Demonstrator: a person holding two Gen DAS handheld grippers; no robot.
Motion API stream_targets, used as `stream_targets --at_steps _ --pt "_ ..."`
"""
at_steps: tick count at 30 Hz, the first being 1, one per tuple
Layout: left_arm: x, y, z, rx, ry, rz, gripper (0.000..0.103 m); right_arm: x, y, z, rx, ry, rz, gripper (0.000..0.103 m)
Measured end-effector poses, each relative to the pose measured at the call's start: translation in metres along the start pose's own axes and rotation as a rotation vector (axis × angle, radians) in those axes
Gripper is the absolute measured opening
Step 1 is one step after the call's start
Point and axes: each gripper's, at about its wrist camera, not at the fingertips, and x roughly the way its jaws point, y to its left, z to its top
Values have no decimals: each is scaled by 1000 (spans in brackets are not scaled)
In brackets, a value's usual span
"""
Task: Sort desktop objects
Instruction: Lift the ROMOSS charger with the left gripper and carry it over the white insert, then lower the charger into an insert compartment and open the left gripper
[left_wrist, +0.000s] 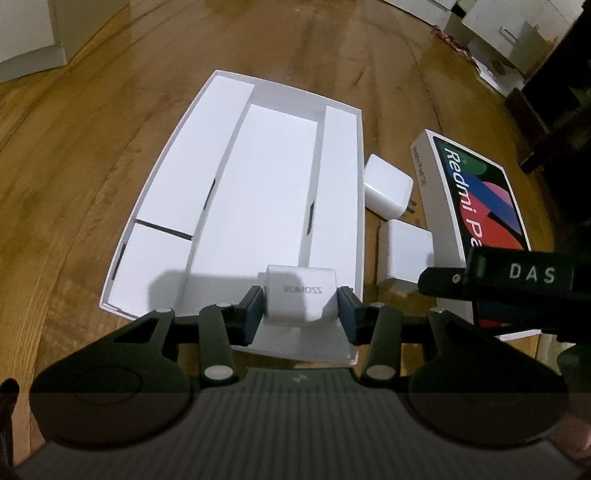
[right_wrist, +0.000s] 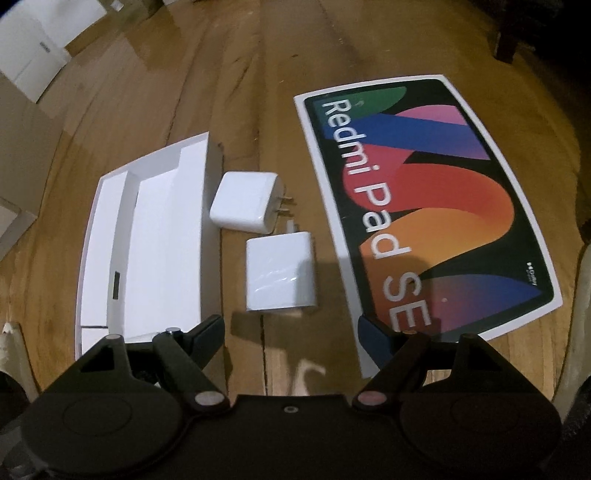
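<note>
Left gripper (left_wrist: 302, 301) clamped on ROMOSS charger (left_wrist: 301, 293), held over near end of the white tray (left_wrist: 341, 122) straight ahead; I read right gripper (right_wrist: 291, 330) as wide open, gripping nothing; near charger (right_wrist: 280, 275) just ahead between its fingers, far charger (right_wrist: 245, 203) beyond it; tray on its left, Redmi Pad SE box (right_wrist: 436, 199) on its right; all on wooden tabletop (right_wrist: 147, 96).

Lying on wooden table (right_wrist: 184, 92): tray (right_wrist: 92, 229) at left, Redmi Pad SE box (right_wrist: 424, 206) at right, two chargers (right_wrist: 245, 203) (right_wrist: 280, 273) between them, one behind other. Sitting over tray's near edge: ROMOSS charger (left_wrist: 301, 291).
</note>
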Motion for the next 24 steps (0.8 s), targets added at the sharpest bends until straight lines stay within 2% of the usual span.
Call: stream_targets --at_steps 8,18,24 --pt "0 6 0 -18 2 -9 43 4 3 1 -15 12 -13 84" --pt "-2 26 3 -92 14 27 41 5 -1 1 2 15 -20 84" --pt "0 26 2 -89 15 32 40 7 -1 1 2 20 -19 84"
